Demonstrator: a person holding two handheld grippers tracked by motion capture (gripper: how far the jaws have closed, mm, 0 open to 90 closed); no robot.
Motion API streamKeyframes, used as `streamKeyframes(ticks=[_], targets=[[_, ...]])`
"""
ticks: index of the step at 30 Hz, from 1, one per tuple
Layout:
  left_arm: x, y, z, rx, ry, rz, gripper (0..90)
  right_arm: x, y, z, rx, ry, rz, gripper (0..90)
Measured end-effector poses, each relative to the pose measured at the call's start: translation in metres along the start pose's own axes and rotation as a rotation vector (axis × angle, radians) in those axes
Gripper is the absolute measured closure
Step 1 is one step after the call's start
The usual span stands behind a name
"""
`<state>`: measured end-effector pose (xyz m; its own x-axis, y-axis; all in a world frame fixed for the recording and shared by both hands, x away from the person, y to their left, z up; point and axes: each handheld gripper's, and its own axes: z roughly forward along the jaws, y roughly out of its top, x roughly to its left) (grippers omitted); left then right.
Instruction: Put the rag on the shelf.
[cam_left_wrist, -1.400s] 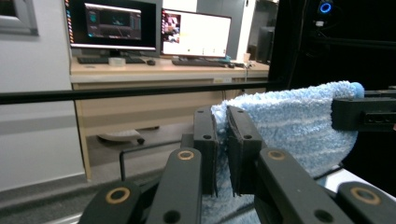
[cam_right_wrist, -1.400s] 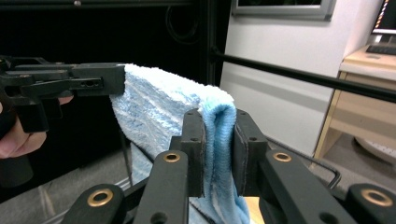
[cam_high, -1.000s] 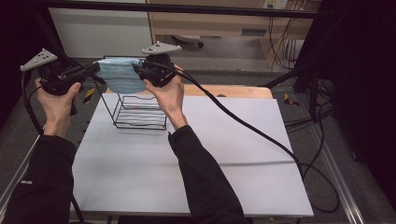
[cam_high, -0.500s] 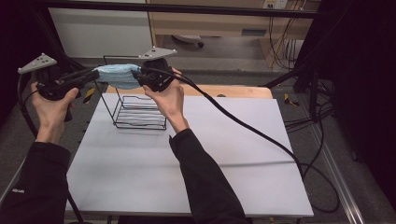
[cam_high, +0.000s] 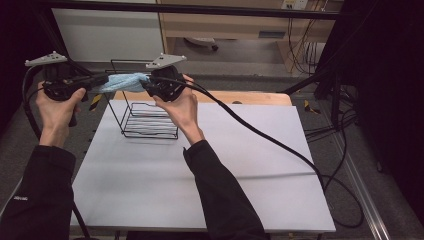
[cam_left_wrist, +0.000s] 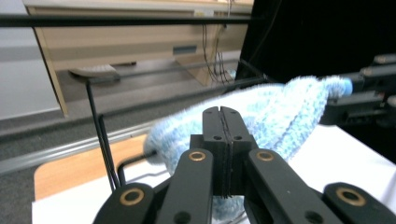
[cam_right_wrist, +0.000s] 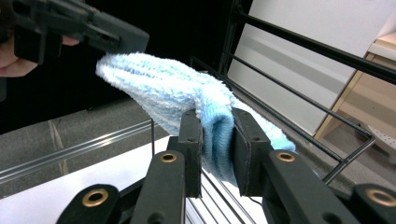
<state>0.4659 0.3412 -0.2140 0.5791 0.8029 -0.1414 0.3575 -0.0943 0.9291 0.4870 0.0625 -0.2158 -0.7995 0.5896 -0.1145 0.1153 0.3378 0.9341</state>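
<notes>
A fuzzy light-blue cloth (cam_high: 122, 81) is bunched into a narrow band and stretched level between my two grippers, above a black wire rack (cam_high: 150, 125). My left gripper (cam_high: 102, 80) holds its left end. Its jaws have just been closing, and in the left gripper view (cam_left_wrist: 223, 140) they are pressed together with the cloth (cam_left_wrist: 289, 112) bulging just behind the tips. My right gripper (cam_high: 145, 82) pinches a thick fold of the cloth (cam_right_wrist: 159, 88) between its pads (cam_right_wrist: 217, 149). The left gripper (cam_right_wrist: 112, 35) sits at the cloth's far end.
The rack stands at the far left of a white table (cam_high: 250, 150), which has a wooden strip (cam_high: 250, 97) along its back. A thick black cable (cam_high: 260, 135) trails from the right gripper across the table to the right edge. Black frame bars cross behind.
The cloth hung as a wide flat sheet between the grippers a second ago. It is now gathered into a narrow, level band, and the left jaws have come together on its end.
</notes>
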Motion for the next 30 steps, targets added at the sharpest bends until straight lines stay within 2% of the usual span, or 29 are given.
streamKeyframes(ticks=[7,12,18,19,22,23,26,30], targets=[[-0.002,-0.009,0.003,0.027,0.010,0.018,90.0,0.001,0.001,-0.002,0.009,0.016,0.008,67.6],[-0.002,-0.014,0.008,0.045,0.020,0.032,90.0,0.004,0.002,-0.006,-0.007,0.021,0.004,53.0],[-0.002,-0.020,0.013,0.060,0.036,0.045,90.0,0.005,0.007,-0.013,-0.051,0.033,0.031,37.1],[-0.001,-0.022,0.014,0.060,0.037,0.046,90.0,0.004,0.008,-0.014,-0.063,0.033,0.043,36.9],[-0.001,-0.026,0.016,0.054,0.041,0.053,90.0,0.003,0.009,-0.015,-0.064,0.060,0.063,47.5],[-0.001,-0.027,0.016,0.056,0.041,0.055,90.0,0.003,0.008,-0.013,-0.054,0.072,0.067,53.8],[-0.001,-0.029,0.015,0.045,0.042,0.060,90.0,0.006,0.003,-0.009,-0.002,0.102,0.066,72.0],[-0.001,-0.034,0.011,0.035,0.044,0.065,90.0,0.010,-0.003,-0.002,0.061,0.116,0.057,84.0]])
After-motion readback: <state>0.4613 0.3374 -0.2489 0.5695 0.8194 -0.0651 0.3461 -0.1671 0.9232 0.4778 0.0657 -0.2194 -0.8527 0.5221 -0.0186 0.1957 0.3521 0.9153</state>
